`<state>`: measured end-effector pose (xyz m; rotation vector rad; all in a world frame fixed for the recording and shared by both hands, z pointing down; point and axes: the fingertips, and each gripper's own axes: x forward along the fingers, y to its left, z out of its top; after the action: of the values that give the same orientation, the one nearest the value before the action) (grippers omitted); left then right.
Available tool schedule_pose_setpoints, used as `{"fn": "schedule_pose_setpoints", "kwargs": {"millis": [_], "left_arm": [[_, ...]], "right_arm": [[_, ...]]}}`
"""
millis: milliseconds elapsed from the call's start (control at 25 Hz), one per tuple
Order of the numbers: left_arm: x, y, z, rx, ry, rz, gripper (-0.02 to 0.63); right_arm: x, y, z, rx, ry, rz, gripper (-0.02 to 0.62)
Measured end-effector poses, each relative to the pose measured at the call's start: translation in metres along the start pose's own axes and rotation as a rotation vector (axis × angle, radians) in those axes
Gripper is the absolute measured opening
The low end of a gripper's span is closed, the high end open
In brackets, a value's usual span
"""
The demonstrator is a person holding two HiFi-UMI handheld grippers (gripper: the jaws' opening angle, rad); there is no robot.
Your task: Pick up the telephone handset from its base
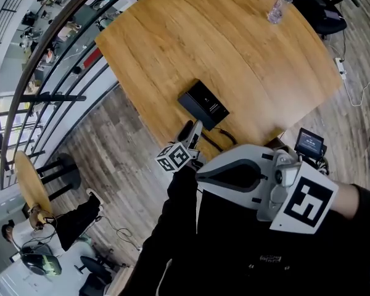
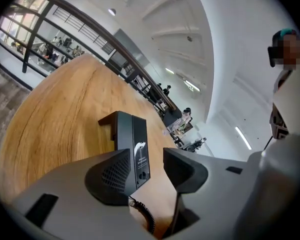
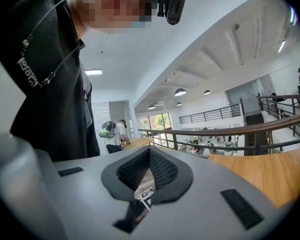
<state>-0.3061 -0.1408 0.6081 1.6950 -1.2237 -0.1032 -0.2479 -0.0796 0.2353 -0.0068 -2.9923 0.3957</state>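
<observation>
Container: a clear bottle (image 1: 279, 6) stands on the wooden worktop (image 1: 234, 48), near its far edge and well apart from everything else.
Contents: I cannot tell whether anything is inside the bottle.
Telephone (image 1: 203, 103): a black block lying near the worktop's near edge, with its parts sitting together. The left gripper view (image 2: 131, 143) shows a seam running down it. On one side is a broader part, on the other a narrow strip with white print. I cannot tell which part is the handset.
Cord: a black coiled cord (image 2: 142, 214) leaves the telephone's near end and passes under the left claw. In the head view it curls on the worktop (image 1: 217, 143) just beside the block.
Left claw (image 2: 150, 166): the jaws stand wide apart and grip nothing. In the head view it (image 1: 191, 130) is angled down at the telephone's near end.
Telephone relative to left claw: the near end of the block sits in the gap, hard against the left pad (image 2: 112, 176). I cannot tell whether the two touch. Bare worktop (image 2: 157, 184) shows between the block and the other pad (image 2: 182, 166).
Right claw (image 3: 149, 171): the jaws are pressed together with nothing between them. In the head view it (image 1: 203, 174) is held low in front of the person's dark top, on the near side of the left claw and clear of the telephone.
Right claw's outlook: a railing (image 3: 230, 131) and a slice of worktop (image 3: 275, 169) at the right.
Other: a small lit screen (image 1: 309, 143) sits by the worktop's near corner.
</observation>
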Motion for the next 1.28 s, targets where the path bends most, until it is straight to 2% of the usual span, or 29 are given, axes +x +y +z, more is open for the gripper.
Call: {"fn": "schedule_pose_setpoints", "kwargs": {"millis": [80,160,240,360,520,600,1000,1160,1280], "left_arm": [[0.003,0.007,0.002,-0.047,-0.017,-0.019,0.198],[0.006,0.012,0.007,-0.058,-0.033,-0.03,0.193],[0.011,0.021,0.006,-0.048,-0.021,-0.027,0.193],[0.017,0.032,0.0,-0.086,-0.002,-0.052,0.195],[0.019,0.027,0.001,-0.161,-0.01,-0.115,0.204],[0.02,0.023,0.001,-0.17,-0.01,-0.128,0.204],[0.037,0.043,-0.019,-0.193,0.076,-0.111,0.202],[0.042,0.06,-0.019,-0.198,0.071,-0.069,0.202],[0.048,0.068,-0.012,-0.219,0.053,-0.08,0.2]], "right_arm": [[0.001,0.004,-0.003,-0.02,0.01,0.001,0.017],[0.001,0.006,-0.008,-0.036,0.033,-0.009,0.017],[0.0,0.007,-0.011,-0.036,0.052,-0.024,0.017],[-0.002,0.009,-0.013,-0.038,0.059,-0.034,0.017],[-0.003,0.01,-0.017,-0.026,0.072,-0.035,0.017],[-0.002,0.009,-0.015,-0.017,0.068,-0.036,0.017],[0.004,0.011,-0.02,-0.008,0.08,-0.033,0.017],[0.004,0.009,-0.023,-0.001,0.086,-0.035,0.017],[0.005,0.006,-0.026,0.007,0.093,-0.042,0.017]]}}
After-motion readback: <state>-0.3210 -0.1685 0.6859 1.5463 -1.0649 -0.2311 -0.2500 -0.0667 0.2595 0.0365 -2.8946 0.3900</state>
